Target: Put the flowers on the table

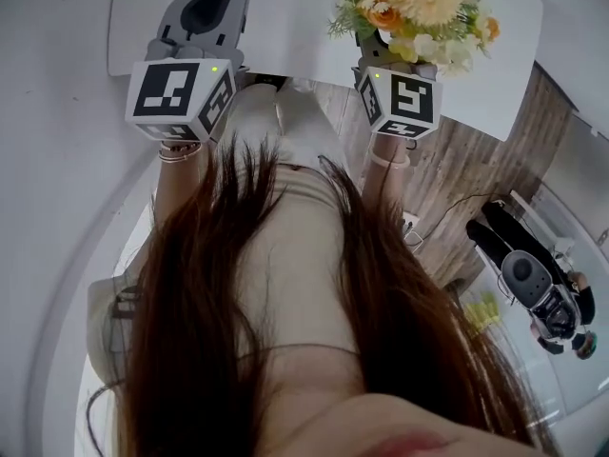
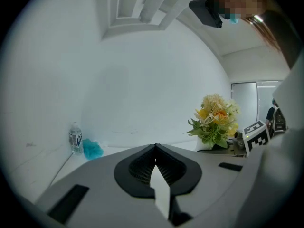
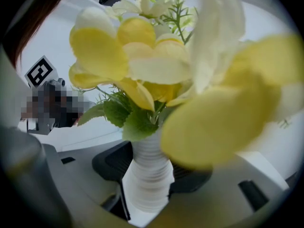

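Head view: white table [image 1: 285, 36] at the top of frame, its near edge just ahead of the person's torso. Left gripper [image 1: 217, 6] over that near edge, carrying nothing. Right gripper [image 1: 395, 65] also at the near edge, with the flowers [image 1: 419, 3], a cream, yellow and orange bunch with green leaves, upright above it over the tabletop. Left gripper view: jaws pressed together, nothing between them. The flowers stand low over the table, and whether their base touches it cannot be settled from here. Water bottle [image 2: 75, 137] and teal object [image 2: 92, 149] at the table's far side, by the wall. Right gripper view: jaws clamped on the ribbed white vase [image 3: 148, 175] beneath the blooms. Step in hand: the placing, apparently late. Next move calls for seating the vase flat on the table, then parting the jaws without tipping it.
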A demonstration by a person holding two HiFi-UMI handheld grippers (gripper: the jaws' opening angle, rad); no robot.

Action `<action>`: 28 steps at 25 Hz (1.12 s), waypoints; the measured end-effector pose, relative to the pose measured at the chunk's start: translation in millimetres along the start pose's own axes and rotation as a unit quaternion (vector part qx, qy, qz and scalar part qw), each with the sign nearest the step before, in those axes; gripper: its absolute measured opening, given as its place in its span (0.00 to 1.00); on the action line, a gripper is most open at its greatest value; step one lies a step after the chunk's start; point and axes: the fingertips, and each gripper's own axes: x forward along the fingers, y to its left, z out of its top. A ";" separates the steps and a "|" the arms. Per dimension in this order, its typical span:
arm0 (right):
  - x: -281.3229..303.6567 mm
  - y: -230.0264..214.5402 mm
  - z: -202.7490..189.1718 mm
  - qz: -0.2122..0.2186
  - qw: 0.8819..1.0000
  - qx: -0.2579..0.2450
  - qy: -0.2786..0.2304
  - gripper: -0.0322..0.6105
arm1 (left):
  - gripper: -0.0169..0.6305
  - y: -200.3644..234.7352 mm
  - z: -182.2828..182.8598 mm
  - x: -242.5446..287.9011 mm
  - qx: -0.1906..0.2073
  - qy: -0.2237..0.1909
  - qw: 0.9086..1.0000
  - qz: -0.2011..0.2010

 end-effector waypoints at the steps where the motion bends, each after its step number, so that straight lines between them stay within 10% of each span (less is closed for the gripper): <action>1: 4.7 -5.9 -0.8 0.002 1.000 0.002 0.002 0.44 | 0.03 0.2 1.8 7.0 0.000 0.002 1.000 0.003; 28: 70.4 -42.9 -23.6 0.037 0.998 0.034 0.024 0.44 | 0.03 24.7 -7.5 54.5 -0.021 0.047 0.997 0.062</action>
